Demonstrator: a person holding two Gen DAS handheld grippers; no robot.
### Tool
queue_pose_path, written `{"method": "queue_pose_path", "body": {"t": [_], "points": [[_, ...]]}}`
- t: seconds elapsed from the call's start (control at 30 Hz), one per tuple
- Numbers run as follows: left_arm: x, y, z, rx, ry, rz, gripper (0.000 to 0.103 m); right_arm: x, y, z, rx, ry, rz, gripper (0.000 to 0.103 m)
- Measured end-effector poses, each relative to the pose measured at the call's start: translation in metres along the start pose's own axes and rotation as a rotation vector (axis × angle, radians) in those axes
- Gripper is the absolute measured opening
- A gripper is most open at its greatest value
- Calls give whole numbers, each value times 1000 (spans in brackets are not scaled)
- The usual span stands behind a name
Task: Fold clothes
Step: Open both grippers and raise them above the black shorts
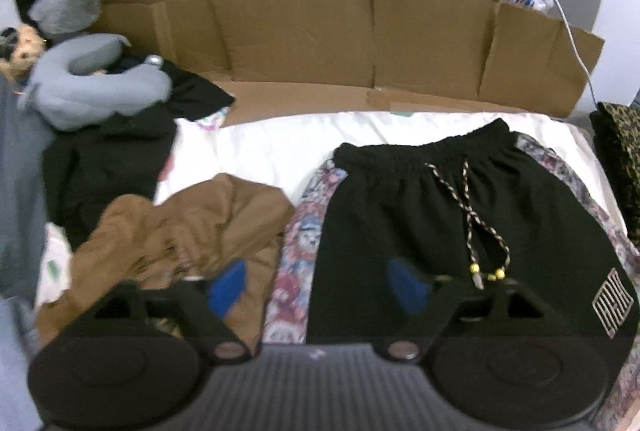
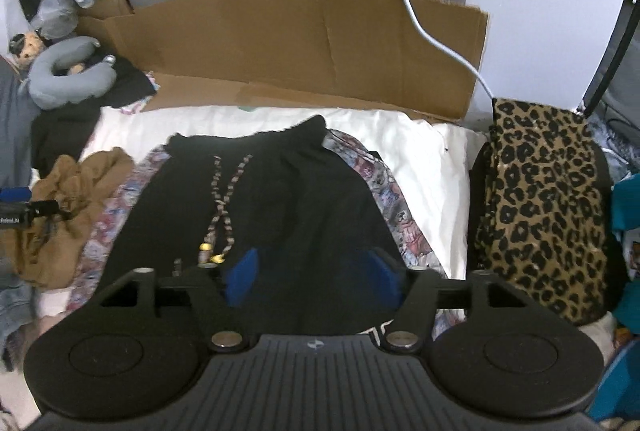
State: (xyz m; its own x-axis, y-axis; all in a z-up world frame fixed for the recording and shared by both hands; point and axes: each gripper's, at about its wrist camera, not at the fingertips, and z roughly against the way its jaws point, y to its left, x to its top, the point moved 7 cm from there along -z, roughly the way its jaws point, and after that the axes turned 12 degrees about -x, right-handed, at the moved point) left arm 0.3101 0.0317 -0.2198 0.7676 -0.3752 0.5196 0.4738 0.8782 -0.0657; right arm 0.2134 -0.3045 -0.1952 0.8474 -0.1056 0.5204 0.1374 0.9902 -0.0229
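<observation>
Black shorts (image 2: 272, 199) flat on white sheet (image 2: 424, 159), ahead of both grippers. Left gripper (image 1: 320, 287) jaws spread, empty; right gripper (image 2: 312, 271) likewise. Brown garment (image 1: 188, 227) crumpled ahead-left of left gripper.

Bed covered by a white sheet (image 2: 420, 151). Black shorts (image 1: 420, 211) with patterned side panels lie flat at its middle, waistband toward the far edge. A crumpled brown garment (image 1: 192, 227) lies just beside them toward the left edge; dark clothing (image 1: 112, 159) and a grey neck pillow (image 1: 100, 91) occupy the far left corner. Flattened cardboard (image 1: 360, 43) lines the far edge. A leopard-print cloth (image 2: 544, 207) lies at the right edge.
</observation>
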Motion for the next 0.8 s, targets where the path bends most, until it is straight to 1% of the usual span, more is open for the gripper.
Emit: {"method": "queue_pose_path", "body": {"t": [0.03,0.1,0.2,0.3,0.33,0.4,0.47,0.6,0.67,0.73,0.8], "points": [[-2,-1,9,-4,16,-1,87,1,2,11,0,3,1,76],[-6,-4,27,-2,45,-7,91,2,8,32,10,16,-1,81],[-14,-7,51,-1,78,-4,93,3,16,63,27,24,3,84],[-24,-9,76,-4,123,12,94,-1,20,100,46,23,-50,90],[-26,-10,86,-17,127,15,95,-2,20,112,60,21,-71,91],[-27,-13,103,-31,123,13,100,-7,21,135,86,13,-102,95],[-27,-16,121,-27,113,-4,100,-12,24,155,104,3,-86,98],[-23,-22,150,-55,93,-4,102,-22,29,184,79,-24,-37,99],[-22,-21,166,-45,79,2,102,-25,31,196,70,-34,-30,99],[-22,-17,184,-32,67,19,102,-29,31,210,64,-38,-55,99],[-23,-14,201,-37,48,37,102,-32,30,225,54,-37,-85,100]]}}
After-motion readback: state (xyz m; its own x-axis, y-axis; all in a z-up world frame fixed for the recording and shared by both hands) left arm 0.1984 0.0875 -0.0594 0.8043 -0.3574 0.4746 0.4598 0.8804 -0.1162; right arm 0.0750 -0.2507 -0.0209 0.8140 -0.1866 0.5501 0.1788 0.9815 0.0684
